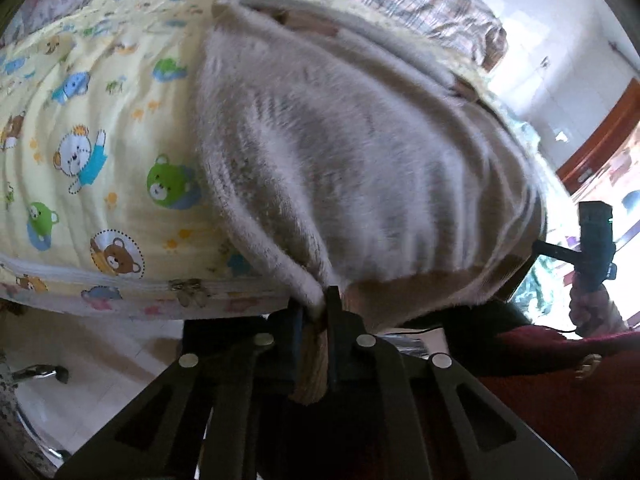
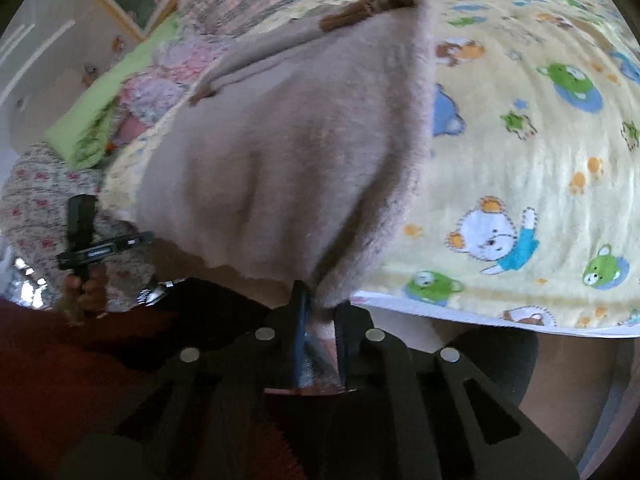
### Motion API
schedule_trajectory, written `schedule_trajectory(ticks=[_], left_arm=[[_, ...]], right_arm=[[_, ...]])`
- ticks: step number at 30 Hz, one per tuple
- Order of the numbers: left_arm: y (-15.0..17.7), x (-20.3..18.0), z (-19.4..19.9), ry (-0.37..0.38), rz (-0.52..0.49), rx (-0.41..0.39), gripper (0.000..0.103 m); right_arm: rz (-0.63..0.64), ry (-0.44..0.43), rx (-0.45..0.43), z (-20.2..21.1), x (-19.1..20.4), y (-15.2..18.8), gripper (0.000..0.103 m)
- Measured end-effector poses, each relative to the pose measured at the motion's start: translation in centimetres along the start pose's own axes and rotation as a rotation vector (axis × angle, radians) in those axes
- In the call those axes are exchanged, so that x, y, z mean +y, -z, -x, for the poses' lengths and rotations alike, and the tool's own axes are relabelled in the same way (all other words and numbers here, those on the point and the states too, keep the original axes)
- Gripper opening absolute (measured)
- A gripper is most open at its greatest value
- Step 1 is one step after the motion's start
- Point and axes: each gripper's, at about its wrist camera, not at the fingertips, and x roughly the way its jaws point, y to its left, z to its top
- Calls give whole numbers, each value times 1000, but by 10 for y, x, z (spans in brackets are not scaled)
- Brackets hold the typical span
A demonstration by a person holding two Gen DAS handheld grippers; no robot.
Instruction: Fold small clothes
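as it lies on bear quilt (image 1: 100, 128), both grippers pinch fuzzy garment (image 1: 340, 152) hem.

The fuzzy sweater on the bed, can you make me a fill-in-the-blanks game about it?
1. The fuzzy sweater lies on a yellow blanket printed with cartoon ____.
2. The left gripper is shut on the sweater's ____.
3. The right gripper is ____ on the same sweater.

Missing words: bears; edge; shut
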Motion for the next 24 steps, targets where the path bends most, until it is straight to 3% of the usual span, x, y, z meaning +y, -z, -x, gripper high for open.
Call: schedule_trajectory(ticks=[4,8,14,20,24], left_arm=[[-9,-11,24,42,-8,-63,6],[-26,-18,54,79,-10,-158,5],[-87,-28,90,134,-9,-352,5],[-159,-18,103,149,22,-507,5],[-214,-7,80,121,36,-496,5]], right_arm=[[-23,-136,-58,20,5,-6,11],[-61,-263,-192,47,9,-24,9],[-50,-410,-359,75,18,-73,8],[-64,-468,-513,80,18,-130,8],[-106,-432,-561,72,2,-169,8]])
